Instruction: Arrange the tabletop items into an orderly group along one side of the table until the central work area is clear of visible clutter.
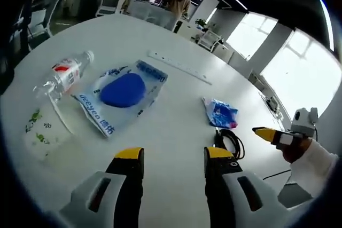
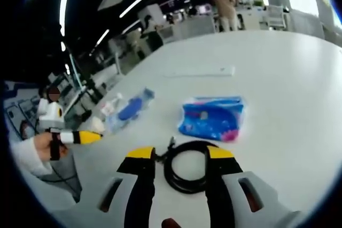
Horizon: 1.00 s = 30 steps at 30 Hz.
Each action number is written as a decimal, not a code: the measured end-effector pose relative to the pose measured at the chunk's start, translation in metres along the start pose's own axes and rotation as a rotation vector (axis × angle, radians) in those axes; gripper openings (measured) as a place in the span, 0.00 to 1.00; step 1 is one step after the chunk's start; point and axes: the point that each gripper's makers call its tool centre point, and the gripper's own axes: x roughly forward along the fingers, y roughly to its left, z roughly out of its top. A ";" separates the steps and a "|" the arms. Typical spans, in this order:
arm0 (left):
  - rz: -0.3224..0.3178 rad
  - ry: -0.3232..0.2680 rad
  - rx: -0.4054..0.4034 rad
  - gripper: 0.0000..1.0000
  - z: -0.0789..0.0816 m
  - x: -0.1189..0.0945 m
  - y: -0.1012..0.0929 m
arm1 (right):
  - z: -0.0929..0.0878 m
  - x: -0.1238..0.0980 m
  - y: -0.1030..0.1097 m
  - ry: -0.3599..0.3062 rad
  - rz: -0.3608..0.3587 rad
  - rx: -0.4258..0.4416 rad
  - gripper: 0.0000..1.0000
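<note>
Clutter remains spread across the white table (image 1: 176, 132): bottle (image 1: 64, 76) upper left, blue pouch (image 1: 122, 93) centre, cable coil (image 2: 187, 166) lower centre. Both grippers' fingers (image 1: 128, 156) (image 2: 141, 156) are apart and empty; sorting looks barely begun.

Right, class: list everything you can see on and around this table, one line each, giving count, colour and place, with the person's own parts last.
Table: one, white, round, under everything.
Water bottle: one, clear with red-and-white label, lying at far left.
Plastic bag: one, clear and blue with a blue pad inside, beside the bottle.
Green-printed packet: one, white, near left edge.
Power strip: one, white, far side.
Small pouch: one, blue and pink, beyond the cable.
Cable: one, black, coiled between the right jaws.
Left gripper: one, black and yellow, open.
Right gripper: one, black and yellow, open around the cable.
</note>
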 end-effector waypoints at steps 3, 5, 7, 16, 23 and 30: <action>-0.004 0.002 -0.003 0.44 -0.001 0.000 -0.001 | 0.001 0.002 0.001 0.003 0.003 0.001 0.34; -0.003 0.004 -0.004 0.44 -0.001 0.000 0.000 | 0.003 0.003 0.002 0.005 0.005 -0.004 0.34; 0.002 0.003 -0.022 0.44 -0.002 0.000 0.003 | 0.005 0.005 0.002 0.006 0.009 -0.006 0.34; 0.049 0.001 -0.069 0.43 -0.002 -0.003 0.021 | 0.018 0.018 0.010 0.013 0.035 -0.034 0.33; 0.092 -0.003 -0.084 0.44 -0.002 -0.004 0.033 | 0.031 0.034 0.018 0.030 0.066 -0.082 0.33; 0.132 0.002 -0.117 0.44 0.000 -0.003 0.048 | 0.043 0.057 0.027 0.067 0.104 -0.149 0.33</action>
